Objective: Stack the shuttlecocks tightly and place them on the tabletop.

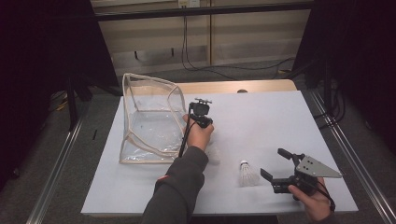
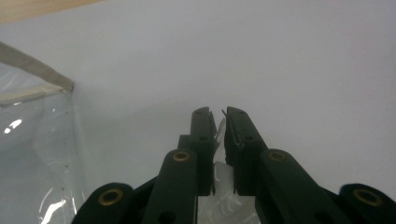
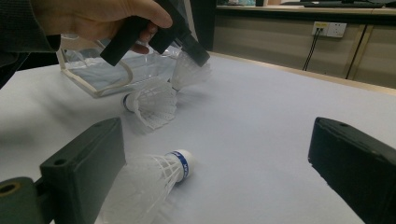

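Observation:
My left gripper point(image 2: 219, 116) is shut on the white feather skirt of a shuttlecock point(image 2: 218, 175). In the right gripper view that shuttlecock point(image 3: 189, 72) hangs from the left gripper point(image 3: 196, 53), just above the white tabletop and beside a clear plastic pouch point(image 3: 116, 70). A second shuttlecock point(image 3: 149, 105) lies on its side nearby. A third, with a blue band at its cork point(image 3: 154, 179), lies between the wide-apart jaws of my right gripper point(image 3: 219, 158). In the high view the right gripper point(image 1: 272, 162) stands open next to this shuttlecock point(image 1: 247, 173), not touching it.
The clear pouch point(image 1: 149, 121) with beige edging stands open at the table's left. The white table surface point(image 1: 271, 116) stretches to the right and back. Dark frame rails and cables run along both sides of the table.

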Demonstrator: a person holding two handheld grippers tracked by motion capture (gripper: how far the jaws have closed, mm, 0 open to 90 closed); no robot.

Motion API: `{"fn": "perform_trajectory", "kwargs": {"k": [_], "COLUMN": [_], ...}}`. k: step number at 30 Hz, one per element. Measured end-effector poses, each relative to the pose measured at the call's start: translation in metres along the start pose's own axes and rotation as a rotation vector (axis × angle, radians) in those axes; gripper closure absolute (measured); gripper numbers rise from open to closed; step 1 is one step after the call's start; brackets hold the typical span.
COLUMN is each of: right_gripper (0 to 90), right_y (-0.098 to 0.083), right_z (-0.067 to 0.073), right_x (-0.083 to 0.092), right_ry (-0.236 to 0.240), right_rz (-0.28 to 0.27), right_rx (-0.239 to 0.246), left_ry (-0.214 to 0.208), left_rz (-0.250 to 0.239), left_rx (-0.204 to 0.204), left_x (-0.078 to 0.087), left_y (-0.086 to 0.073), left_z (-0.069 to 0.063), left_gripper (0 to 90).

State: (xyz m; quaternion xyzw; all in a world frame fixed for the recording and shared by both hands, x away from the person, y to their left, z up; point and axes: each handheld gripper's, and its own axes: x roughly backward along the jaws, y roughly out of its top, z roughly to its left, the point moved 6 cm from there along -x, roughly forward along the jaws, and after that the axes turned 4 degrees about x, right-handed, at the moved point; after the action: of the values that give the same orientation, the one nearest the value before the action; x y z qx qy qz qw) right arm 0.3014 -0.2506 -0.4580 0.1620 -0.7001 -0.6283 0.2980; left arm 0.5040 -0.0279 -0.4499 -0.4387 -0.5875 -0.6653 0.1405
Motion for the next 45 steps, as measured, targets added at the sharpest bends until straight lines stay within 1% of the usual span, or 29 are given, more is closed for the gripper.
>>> {"fn": "perform_trajectory", "kwargs": {"k": [2, 3, 5, 6, 7, 10, 12, 13, 14, 17, 18, 20, 22, 23, 25, 26, 32, 35, 39, 41, 42, 45], "right_gripper": [3.1, 3.1, 3.2, 3.1, 3.1, 3.2, 3.1, 3.1, 3.1, 3.1, 3.1, 3.1, 3.1, 3.1, 3.1, 3.1, 3.2, 3.1, 3.2, 3.2, 3.2, 3.2], "right_y": [0.0, 0.0, 0.0, 0.0, 0.0, 0.0, 0.0, 0.0, 0.0, 0.0, 0.0, -0.001, -0.001, -0.001, -0.001, -0.001, -0.001, 0.0, -0.001, -0.001, -0.001, 0.0], "right_z": [0.0, 0.0, 0.0, 0.0, 0.0, 0.0, 0.0, 0.0, 0.0, 0.0, 0.0, -0.001, -0.001, -0.001, -0.001, -0.001, -0.001, 0.0, 0.0, -0.001, -0.001, 0.0], "right_x": [0.0, 0.0, 0.0, 0.0, 0.0, 0.0, 0.0, 0.0, 0.0, 0.0, 0.0, 0.0, 0.0, 0.0, 0.0, 0.0, 0.0, 0.0, 0.0, 0.0, 0.0, 0.0], "right_ry": [-0.002, 0.0, -0.002, -0.001, 0.0, 0.0, -0.001, 0.0, 0.0, 0.001, 0.0, 0.001, 0.001, 0.001, 0.0, 0.001, 0.0, 0.003, 0.002, 0.0, 0.0, 0.001], "right_rz": [0.001, 0.001, -0.001, -0.001, -0.002, -0.002, -0.003, -0.001, -0.001, -0.001, -0.001, 0.001, 0.001, 0.002, 0.002, 0.002, 0.003, 0.0, 0.001, 0.003, 0.003, 0.002], "right_rx": [0.0, -0.003, -0.002, -0.002, -0.004, -0.004, -0.003, -0.004, -0.004, -0.006, -0.006, -0.004, -0.005, -0.006, -0.003, -0.003, -0.002, -0.001, 0.0, -0.001, -0.001, -0.001], "left_ry": [0.01, 0.008, 0.029, 0.035, 0.043, 0.052, 0.048, 0.048, 0.049, 0.041, 0.028, 0.028, 0.024, 0.026, 0.01, 0.004, -0.022, -0.032, -0.05, -0.048, -0.055, -0.06], "left_rz": [-0.004, -0.006, -0.019, -0.017, -0.026, -0.043, -0.06, -0.062, -0.067, -0.086, -0.095, -0.099, -0.101, -0.102, -0.106, -0.104, -0.097, -0.099, -0.112, -0.107, -0.102, -0.092], "left_rx": [-0.006, -0.014, -0.019, -0.027, -0.024, -0.027, -0.022, -0.024, -0.035, -0.052, -0.052, -0.067, -0.073, -0.07, -0.047, -0.042, -0.039, -0.031, -0.02, -0.023, -0.017, -0.026], "left_x": [-0.001, -0.002, -0.003, -0.003, -0.003, -0.004, -0.005, -0.006, -0.007, -0.011, -0.012, -0.013, -0.014, -0.014, -0.015, -0.015, -0.015, -0.016, -0.015, -0.015, -0.015, -0.016], "left_y": [0.0, 0.001, 0.003, 0.004, 0.005, 0.008, 0.011, 0.011, 0.011, 0.011, 0.012, 0.012, 0.011, 0.011, 0.012, 0.011, 0.011, 0.012, 0.014, 0.014, 0.013, 0.012], "left_z": [0.0, 0.001, 0.002, 0.004, 0.005, 0.007, 0.007, 0.007, 0.007, 0.006, 0.005, 0.004, 0.003, 0.003, 0.003, 0.003, -0.001, -0.002, -0.005, -0.006, -0.006, -0.008], "left_gripper": [81.9, 82.0, 82.3, 82.5, 82.8, 83.4, 83.6, 83.6, 83.6, 83.6, 83.6, 83.6, 83.2, 82.9, 81.4, 80.9, 79.1, 77.8, 75.9, 75.2, 74.8, 74.9]}}
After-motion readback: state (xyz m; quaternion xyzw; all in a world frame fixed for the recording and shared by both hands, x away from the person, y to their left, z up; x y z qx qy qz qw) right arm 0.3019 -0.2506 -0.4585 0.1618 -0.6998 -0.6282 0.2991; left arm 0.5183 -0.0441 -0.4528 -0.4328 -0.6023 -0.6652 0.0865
